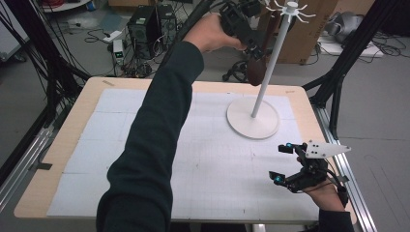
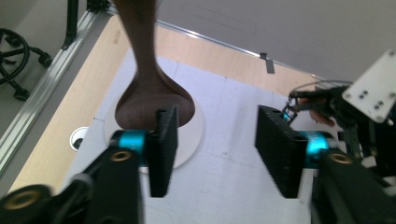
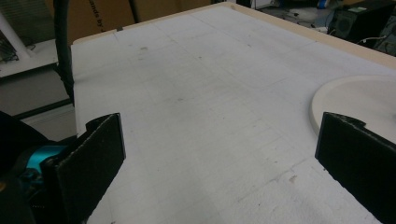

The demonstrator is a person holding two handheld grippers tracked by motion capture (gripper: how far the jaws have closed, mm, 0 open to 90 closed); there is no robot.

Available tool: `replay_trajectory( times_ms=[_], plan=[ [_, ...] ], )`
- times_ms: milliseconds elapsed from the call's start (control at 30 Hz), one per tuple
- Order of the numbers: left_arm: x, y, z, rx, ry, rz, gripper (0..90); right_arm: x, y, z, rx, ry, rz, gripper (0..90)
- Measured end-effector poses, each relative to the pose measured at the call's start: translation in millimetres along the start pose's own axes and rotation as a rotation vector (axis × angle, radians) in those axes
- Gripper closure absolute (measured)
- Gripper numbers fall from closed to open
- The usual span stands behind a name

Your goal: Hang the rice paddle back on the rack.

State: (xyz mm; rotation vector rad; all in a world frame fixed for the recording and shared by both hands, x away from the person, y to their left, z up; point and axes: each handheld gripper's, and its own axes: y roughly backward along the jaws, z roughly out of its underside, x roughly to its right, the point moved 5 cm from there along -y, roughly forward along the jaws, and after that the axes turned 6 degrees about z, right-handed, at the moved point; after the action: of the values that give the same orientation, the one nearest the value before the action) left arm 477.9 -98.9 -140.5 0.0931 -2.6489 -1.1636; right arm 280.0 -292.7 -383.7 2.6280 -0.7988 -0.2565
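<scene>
left gripper (image 2: 217,149) fingers parted, wooden spoon (image 2: 147,84) hanging free ahead.

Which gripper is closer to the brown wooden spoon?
Left. The left gripper is up beside the wooden spoon hanging on the white stand, jaws open; the right gripper rests low near the table's edge.

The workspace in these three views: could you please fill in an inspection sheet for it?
Surface: wooden table covered by a white gridded mat.
Job's things: brown wooden spoon hanging beside the pole of the white hook stand, bowl downward.
Clutter: nothing seen on the mat.
Grippers: left gripper raised at the spoon, jaws apart, spoon free; right gripper open, low at the near right.
Cables: bundles on the floor beyond the table.
Surroundings: black computer tower, cardboard box, black frame posts.
</scene>
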Motion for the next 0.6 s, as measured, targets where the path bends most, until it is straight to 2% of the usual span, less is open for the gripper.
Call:
replay_trajectory(
  times_ms=[100,233,267,300,367,400,433,600],
  plan=[
    [10.6,5.6,5.2,0.000,-0.028,-0.002,36.1,-1.4,-0.2,-0.8,-0.012,-0.007,-0.010,0.5],
    [25.1,11.5,12.8,0.022,-0.038,0.006,29.9,-3.6,-0.4,-2.9,-0.013,-0.010,-0.012,0.5],
    [28.6,13.0,15.7,0.052,-0.030,0.014,28.0,-3.6,-0.4,-3.4,-0.010,-0.003,-0.012,0.5],
    [29.6,14.5,19.0,0.054,-0.031,0.017,26.5,-4.3,-0.3,-4.2,-0.008,-0.001,-0.012,0.5],
    [30.4,16.0,27.1,0.038,-0.025,-0.015,24.5,-5.9,0.3,-5.4,-0.006,-0.005,-0.014,0.5],
    [31.0,16.8,29.8,0.042,-0.021,-0.011,23.7,-5.7,0.4,-6.2,0.000,0.003,-0.012,0.5],
    [33.1,18.3,34.2,0.068,0.001,0.004,23.6,-6.2,0.6,-6.7,0.002,0.001,-0.013,0.5],
    [38.5,20.5,57.8,0.096,0.020,0.011,22.7,-8.8,-0.4,-10.1,0.009,0.006,-0.015,0.4]
  ],
)
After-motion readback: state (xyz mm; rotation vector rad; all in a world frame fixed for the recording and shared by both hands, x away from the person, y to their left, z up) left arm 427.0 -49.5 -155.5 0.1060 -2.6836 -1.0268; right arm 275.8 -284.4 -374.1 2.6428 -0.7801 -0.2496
